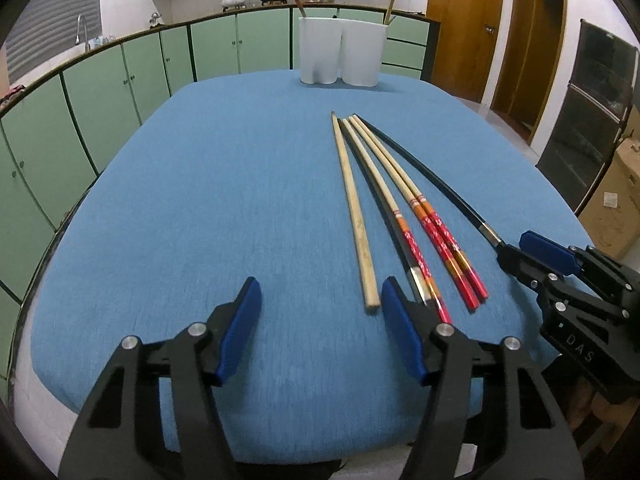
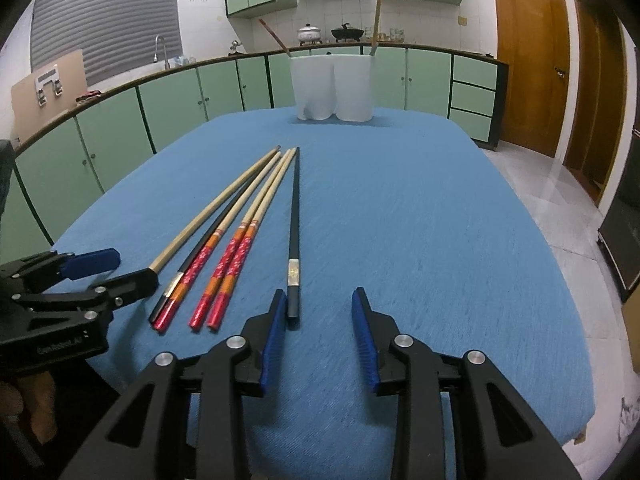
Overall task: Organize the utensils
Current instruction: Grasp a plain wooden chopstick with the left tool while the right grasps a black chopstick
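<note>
Several chopsticks lie side by side on the blue tablecloth (image 1: 200,200): a plain wooden one (image 1: 354,216), a black one (image 1: 372,188), three with red and orange ends (image 1: 436,232), and a separate black chopstick (image 2: 295,216) to the right. My left gripper (image 1: 320,296) is open just above the cloth, the plain chopstick's near end close to its right finger. My right gripper (image 2: 320,294) is open around the separate black chopstick's near end, which lies beside the left pad (image 2: 274,332). A white holder (image 1: 340,52) at the far edge holds two sticks.
Green cabinets (image 1: 100,92) and a counter with pots and a sink run behind the table. Wooden doors (image 2: 528,60) stand at the right, with a dark cabinet (image 1: 588,112) and a cardboard box (image 1: 616,200) beside the table's right edge.
</note>
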{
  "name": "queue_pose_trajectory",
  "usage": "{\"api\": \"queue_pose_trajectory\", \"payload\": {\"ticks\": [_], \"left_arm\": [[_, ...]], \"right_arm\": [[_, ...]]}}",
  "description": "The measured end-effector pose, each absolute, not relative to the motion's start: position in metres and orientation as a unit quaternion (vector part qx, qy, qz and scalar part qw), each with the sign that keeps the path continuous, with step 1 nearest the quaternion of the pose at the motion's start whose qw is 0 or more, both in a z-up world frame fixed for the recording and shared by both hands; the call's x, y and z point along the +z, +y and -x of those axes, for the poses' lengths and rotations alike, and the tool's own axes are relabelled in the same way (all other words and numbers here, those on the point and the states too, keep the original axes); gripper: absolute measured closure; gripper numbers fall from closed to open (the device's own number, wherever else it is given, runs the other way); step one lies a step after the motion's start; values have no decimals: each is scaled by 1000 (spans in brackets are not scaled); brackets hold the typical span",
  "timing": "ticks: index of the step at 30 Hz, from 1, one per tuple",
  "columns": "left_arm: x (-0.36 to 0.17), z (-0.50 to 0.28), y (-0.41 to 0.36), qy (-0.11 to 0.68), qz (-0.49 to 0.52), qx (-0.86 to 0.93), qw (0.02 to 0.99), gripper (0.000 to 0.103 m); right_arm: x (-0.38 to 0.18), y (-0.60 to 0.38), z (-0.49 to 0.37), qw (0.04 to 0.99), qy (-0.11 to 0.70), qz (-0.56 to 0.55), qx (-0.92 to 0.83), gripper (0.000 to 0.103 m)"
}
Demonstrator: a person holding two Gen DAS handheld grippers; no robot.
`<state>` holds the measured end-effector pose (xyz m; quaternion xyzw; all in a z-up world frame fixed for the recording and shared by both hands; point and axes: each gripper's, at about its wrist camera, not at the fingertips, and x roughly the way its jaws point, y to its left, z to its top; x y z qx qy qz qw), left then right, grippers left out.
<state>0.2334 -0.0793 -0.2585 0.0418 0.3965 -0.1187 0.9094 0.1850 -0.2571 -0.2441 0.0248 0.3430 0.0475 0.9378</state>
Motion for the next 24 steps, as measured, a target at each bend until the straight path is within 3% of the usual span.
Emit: {"api": "queue_pose_trajectory", "payload": {"ticks": [6, 8, 10, 21, 24], "left_arm": [[-259, -237, -81, 386, -38, -122, 913, 71], [-258, -237, -80, 384, -35, -125, 914, 88], [-258, -238, -78, 384, -29, -125, 914, 96], [-258, -237, -71, 388, -17, -108, 915, 92], [-257, -239, -73, 389, -16, -109, 915, 93]], "right_arm": [[-245, -262, -189, 939, 339, -31, 38, 72], [-245, -263, -190, 940, 338, -33, 36, 74], [-245, -265, -190, 940, 338, -36, 35, 79], [-246, -260, -192, 941, 334, -23, 45, 79], [-245, -259, -193, 940, 336, -20, 48, 92]]}}
